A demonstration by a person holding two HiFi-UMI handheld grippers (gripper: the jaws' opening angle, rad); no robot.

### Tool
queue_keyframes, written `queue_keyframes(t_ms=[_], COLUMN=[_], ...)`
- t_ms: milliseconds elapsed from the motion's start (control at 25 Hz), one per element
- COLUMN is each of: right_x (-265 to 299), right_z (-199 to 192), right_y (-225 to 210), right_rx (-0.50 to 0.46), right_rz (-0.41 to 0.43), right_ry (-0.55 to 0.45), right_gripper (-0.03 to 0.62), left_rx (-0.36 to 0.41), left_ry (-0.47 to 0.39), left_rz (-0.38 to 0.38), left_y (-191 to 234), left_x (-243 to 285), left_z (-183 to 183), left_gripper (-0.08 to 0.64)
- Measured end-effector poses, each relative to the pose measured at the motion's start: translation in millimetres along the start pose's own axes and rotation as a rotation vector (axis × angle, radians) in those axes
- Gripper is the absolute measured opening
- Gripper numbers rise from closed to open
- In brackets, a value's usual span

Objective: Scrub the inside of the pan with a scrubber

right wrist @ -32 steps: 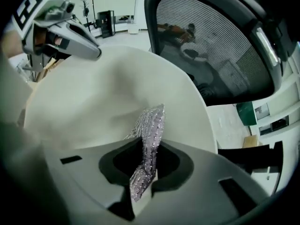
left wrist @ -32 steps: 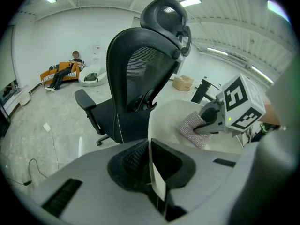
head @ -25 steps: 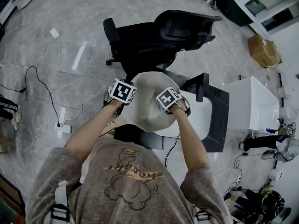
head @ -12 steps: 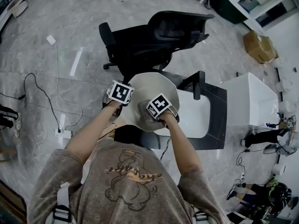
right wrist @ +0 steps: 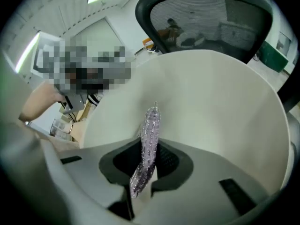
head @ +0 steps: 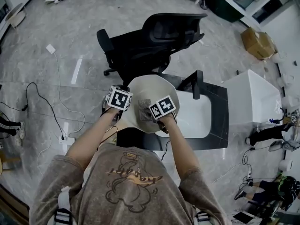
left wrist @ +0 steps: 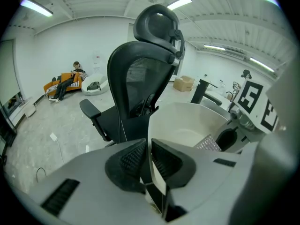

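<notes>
Two tongs share the work. The left tongs are closed hard on the wall of the cream pan, one pad outside the rim and one inside. In the head view this grip sits at about 9 o'clock on the pan. It looks to be what carries and steadies the pan, mouth up toward the person, so the inside stays open to the other tool.

The right tongs are clamped on a silvery mesh scrubber. They hold it by its lower part, so the free end stands out past the pads and can reach the inner wall. I cannot tell whether it is pressing on the wall now.

Seen from the head, the scrubber lies inside the pan on its 9 o'clock side, close to the left tongs. The pan hangs at the 9 o'clock edge of the dark worktop and its white sink. A black office chair stands beyond at 12 o'clock. Scrubbing seems under way.
</notes>
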State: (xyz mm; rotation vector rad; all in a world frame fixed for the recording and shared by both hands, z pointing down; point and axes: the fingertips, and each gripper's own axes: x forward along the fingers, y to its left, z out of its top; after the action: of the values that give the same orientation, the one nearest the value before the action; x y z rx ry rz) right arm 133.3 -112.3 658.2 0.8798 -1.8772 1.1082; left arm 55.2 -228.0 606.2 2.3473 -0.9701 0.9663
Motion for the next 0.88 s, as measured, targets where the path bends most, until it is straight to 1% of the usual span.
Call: queue_keyframes(t_ms=[160,240,320,480,600,760,880], right_x=[-21.3,-38.2,-61.7,-120.3,-155.0,-181.7,-192.9], right_z=[8.7,16.1,27.3,46.3,47.5,40.5,34.8], right_y=[5.3,10.6,18.1,39.9,56.6,70.4,77.7], right_rx=[0.041,0.062,0.072,0.071,0.073,0.025,0.009], right_rz=[-0.001,-0.010,-0.034,-0.127,-0.203,-0.325,-0.378], right_ry=[-0.128,-0.221,-0.344,-0.631,-0.795,-0.915,-0.986], right_gripper=[0.075,0.075,0.075,0.075,0.075,0.075,0.075], left_rx=[0.005,0.008,0.017,0.032,0.031,0.054,0.063], left_ry=[-0.070,-0.106,-0.137,-0.220,-0.293,-0.410,-0.521], left_rz=[0.008,-0.010,-0.040,-0.098,-0.125,-0.120,-0.106], left_y=[1.8,-1.7,-9.6,-29.8,-42.5,-52.4,-53.3], left_x=[-24.0,-40.2,-57.8,-97.9,-126.1,-157.3,-179.5], left_z=[12.9,19.4,25.8,37.3,40.4,43.7,46.1], left_gripper=[0.032,0.030,0.018,0.018,0.018,0.018,0.018])
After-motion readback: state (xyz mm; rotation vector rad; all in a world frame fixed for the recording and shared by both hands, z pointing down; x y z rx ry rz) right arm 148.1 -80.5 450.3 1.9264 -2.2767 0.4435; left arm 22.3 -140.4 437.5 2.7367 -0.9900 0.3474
